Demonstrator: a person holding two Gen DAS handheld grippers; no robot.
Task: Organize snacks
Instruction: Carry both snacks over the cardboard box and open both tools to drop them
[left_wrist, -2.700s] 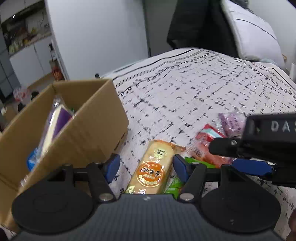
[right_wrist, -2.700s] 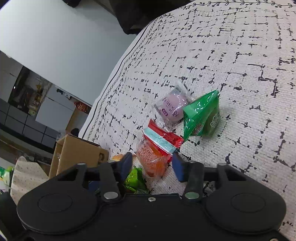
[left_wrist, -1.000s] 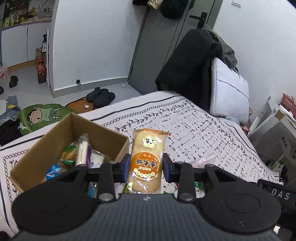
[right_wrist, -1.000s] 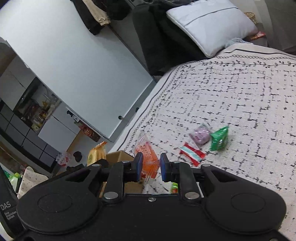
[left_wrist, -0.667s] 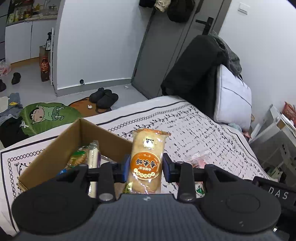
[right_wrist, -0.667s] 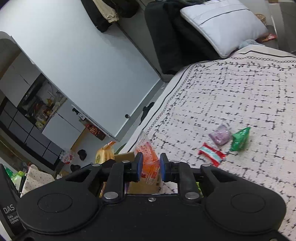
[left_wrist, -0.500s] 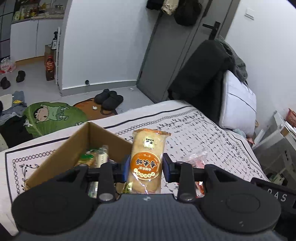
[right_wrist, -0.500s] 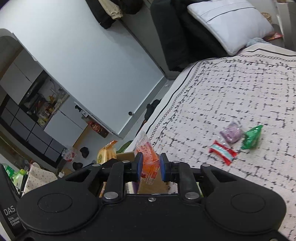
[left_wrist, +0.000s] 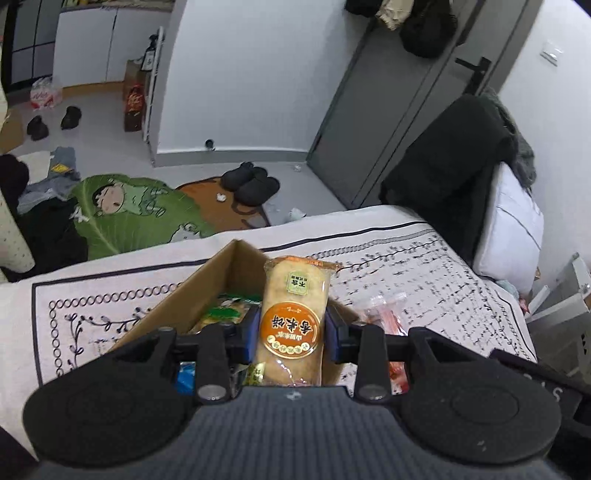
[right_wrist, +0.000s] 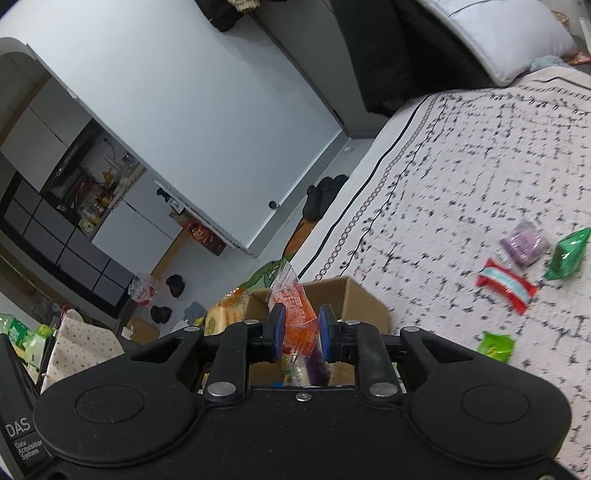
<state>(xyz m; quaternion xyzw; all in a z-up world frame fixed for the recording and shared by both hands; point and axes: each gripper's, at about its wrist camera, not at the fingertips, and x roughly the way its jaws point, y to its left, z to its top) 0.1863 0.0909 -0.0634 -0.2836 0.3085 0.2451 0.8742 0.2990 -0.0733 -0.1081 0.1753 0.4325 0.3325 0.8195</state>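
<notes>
Bedspread (right_wrist: 461, 177) below; left gripper (left_wrist: 291, 332) pinches rice-cracker pack (left_wrist: 293, 321), right gripper (right_wrist: 299, 334) pinches orange packet (right_wrist: 295, 317) over cardboard box (left_wrist: 210, 273); release next.

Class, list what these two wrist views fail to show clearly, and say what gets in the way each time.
- Cardboard box floor, left wrist view: hidden by the left tongs and their rice cracker packet.
- Orange snack packet, right wrist view: lower end hidden behind the right tongs.
- Purple packet and red packet printing, right wrist view: blurred.

Lighting was even, soft and shadowless; strong fisheye bending at edges; motion blur smeared the bedspread (right_wrist: 480, 155) pattern.
</notes>
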